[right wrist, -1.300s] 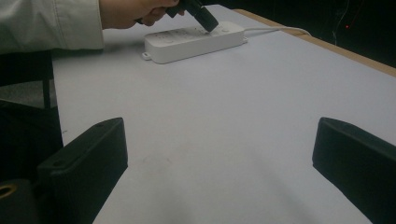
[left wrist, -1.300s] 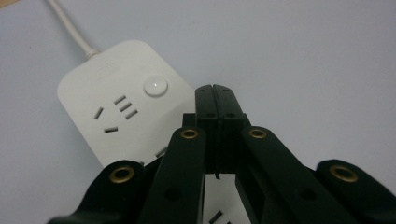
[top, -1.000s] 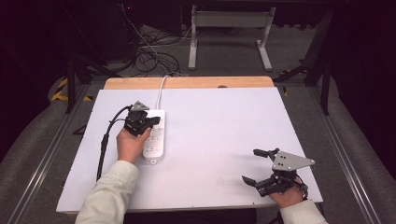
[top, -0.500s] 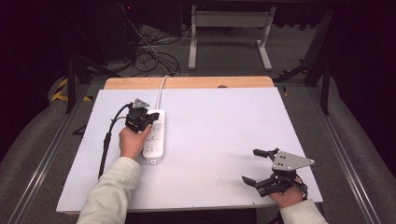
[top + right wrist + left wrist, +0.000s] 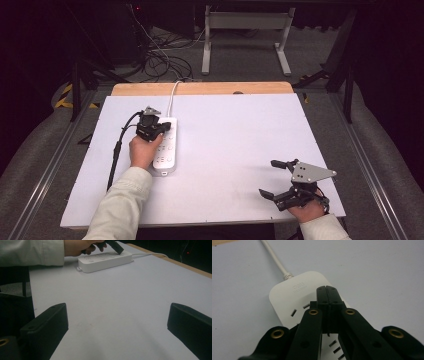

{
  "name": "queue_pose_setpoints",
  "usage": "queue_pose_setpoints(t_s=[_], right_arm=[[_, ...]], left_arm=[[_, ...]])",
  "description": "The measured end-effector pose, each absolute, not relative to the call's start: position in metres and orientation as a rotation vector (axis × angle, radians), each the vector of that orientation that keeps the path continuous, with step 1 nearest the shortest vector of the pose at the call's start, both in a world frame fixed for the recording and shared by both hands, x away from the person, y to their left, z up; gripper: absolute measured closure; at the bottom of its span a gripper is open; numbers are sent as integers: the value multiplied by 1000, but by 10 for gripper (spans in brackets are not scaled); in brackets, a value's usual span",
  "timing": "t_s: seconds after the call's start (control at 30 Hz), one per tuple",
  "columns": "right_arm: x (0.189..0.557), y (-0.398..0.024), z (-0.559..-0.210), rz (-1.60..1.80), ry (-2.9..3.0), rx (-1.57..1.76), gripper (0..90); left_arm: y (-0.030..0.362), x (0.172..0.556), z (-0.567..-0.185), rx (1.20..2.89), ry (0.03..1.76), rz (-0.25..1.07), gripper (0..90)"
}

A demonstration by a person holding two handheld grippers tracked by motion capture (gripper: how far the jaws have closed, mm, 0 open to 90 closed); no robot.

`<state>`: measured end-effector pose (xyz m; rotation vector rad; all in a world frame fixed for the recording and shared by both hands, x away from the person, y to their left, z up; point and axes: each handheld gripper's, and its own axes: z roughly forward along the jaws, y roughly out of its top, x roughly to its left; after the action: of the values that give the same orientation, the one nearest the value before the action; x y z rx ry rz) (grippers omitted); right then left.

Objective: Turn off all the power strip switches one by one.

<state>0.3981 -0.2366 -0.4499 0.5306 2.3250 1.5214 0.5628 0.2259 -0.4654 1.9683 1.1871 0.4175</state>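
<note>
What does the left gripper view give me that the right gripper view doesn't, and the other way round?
Left gripper view alone: the left tool with its jaws pressed together, empty, over the cable end of the power strip, plus the socket slots and grey lettering up close. Right gripper view alone: the right tool with its jaws wide apart and empty over bare table, and the person's hand and pale sleeve by the strip. Both: the white strip, its cable and the white tabletop.
</note>
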Motion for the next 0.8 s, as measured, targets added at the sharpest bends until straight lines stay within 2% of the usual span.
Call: queue_pose_setpoints(t_s=[0.33, 0.57, 0.8], right_arm=[[398, -237, -450, 1520, 2329, 529, 37], [398, -237, -450, 1521, 2328, 530, 38], [398, -237, -450, 1524, 2327, 531, 38]], left_arm=[[222, 564, -466, 1954, 1161, 430, 900], [211, 567, -462, 2032, 1140, 476, 900], [211, 567, -462, 2027, 1166, 494, 900]])
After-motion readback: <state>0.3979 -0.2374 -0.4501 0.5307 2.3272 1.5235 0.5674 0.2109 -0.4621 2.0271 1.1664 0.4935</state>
